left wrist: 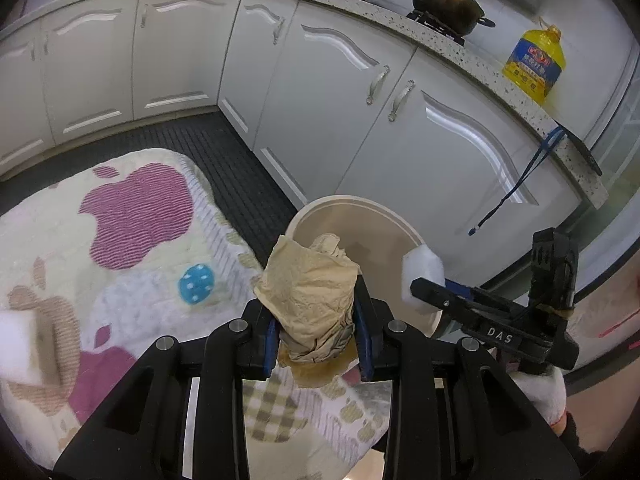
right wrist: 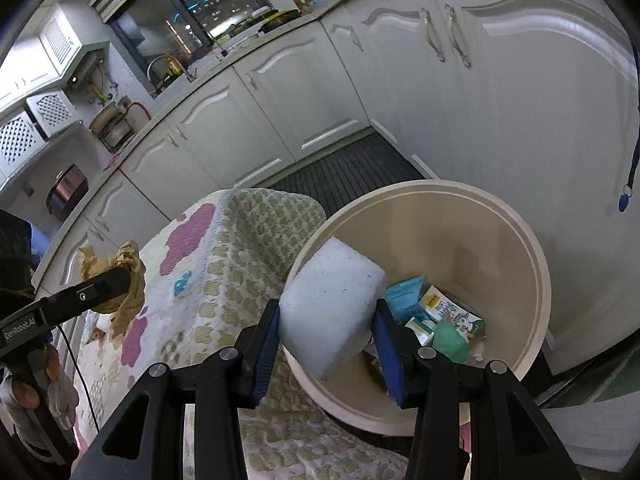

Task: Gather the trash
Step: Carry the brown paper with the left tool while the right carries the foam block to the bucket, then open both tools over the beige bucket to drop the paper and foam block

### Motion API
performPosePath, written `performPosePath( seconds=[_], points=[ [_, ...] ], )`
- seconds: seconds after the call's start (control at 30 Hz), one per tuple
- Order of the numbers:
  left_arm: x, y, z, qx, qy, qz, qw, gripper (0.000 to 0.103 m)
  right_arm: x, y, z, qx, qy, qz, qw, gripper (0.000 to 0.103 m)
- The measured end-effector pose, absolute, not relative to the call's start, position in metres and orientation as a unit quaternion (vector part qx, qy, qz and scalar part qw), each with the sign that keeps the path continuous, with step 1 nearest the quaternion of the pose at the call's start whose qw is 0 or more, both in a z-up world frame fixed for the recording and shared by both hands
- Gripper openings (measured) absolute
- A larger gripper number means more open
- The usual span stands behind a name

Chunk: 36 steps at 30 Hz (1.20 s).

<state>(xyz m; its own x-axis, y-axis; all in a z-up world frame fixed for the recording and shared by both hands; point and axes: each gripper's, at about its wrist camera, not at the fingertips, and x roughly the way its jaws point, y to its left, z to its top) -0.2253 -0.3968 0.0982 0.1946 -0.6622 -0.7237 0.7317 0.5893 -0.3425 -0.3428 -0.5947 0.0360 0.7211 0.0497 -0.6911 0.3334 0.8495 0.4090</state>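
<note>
My left gripper [left wrist: 318, 334] is shut on a crumpled brown paper wad [left wrist: 314, 300], held above the table's near edge, just left of a cream trash bin [left wrist: 316, 210]. My right gripper [right wrist: 326, 342] is shut on a white foam block [right wrist: 330, 304] and holds it over the bin's [right wrist: 536, 280] near rim. The block also shows in the left wrist view [left wrist: 422, 274], and the paper wad in the right wrist view [right wrist: 130, 276]. Cartons and wrappers [right wrist: 440, 316] lie in the bin.
A table with a patterned cloth [left wrist: 132, 248] stands left of the bin, with another white foam block [left wrist: 18, 346] at its left edge. White kitchen cabinets [left wrist: 340, 92] run behind. A yellow oil bottle [left wrist: 534, 64] and pots [left wrist: 446, 0] stand on the counter.
</note>
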Motion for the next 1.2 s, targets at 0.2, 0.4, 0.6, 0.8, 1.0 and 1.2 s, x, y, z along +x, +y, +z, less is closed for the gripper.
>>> performPosePath(
  seconds=[0.2, 0.4, 0.6, 0.8, 1.0, 1.2],
  points=[
    [-0.217, -0.424, 0.09, 0.034, 0.465, -0.461, 0.755, 0.028, -0.341, -0.603, 0.033, 0.261, 0.369, -0.086, 0.888, 0.044],
    [-0.209, -0.45, 0.08, 0.04, 0.481, -0.462, 0.744, 0.028, -0.342, -0.611, 0.029, 0.26, 0.372, -0.094, 0.886, 0.044],
    [-0.206, -0.473, 0.063, 0.05, 0.498, -0.458, 0.735, 0.028, -0.344, -0.616, 0.021, 0.266, 0.377, -0.096, 0.882, 0.044],
    [-0.209, -0.491, 0.05, 0.064, 0.503, -0.461, 0.728, 0.028, -0.341, -0.623, 0.013, 0.273, 0.381, -0.095, 0.878, 0.044],
    [-0.208, -0.512, 0.041, 0.074, 0.51, -0.46, 0.723, 0.028, -0.334, -0.633, 0.005, 0.276, 0.389, -0.095, 0.874, 0.045],
    [-0.208, -0.532, 0.034, 0.08, 0.517, -0.463, 0.715, 0.028, -0.329, -0.646, -0.004, 0.286, 0.398, -0.101, 0.866, 0.045]
  ],
)
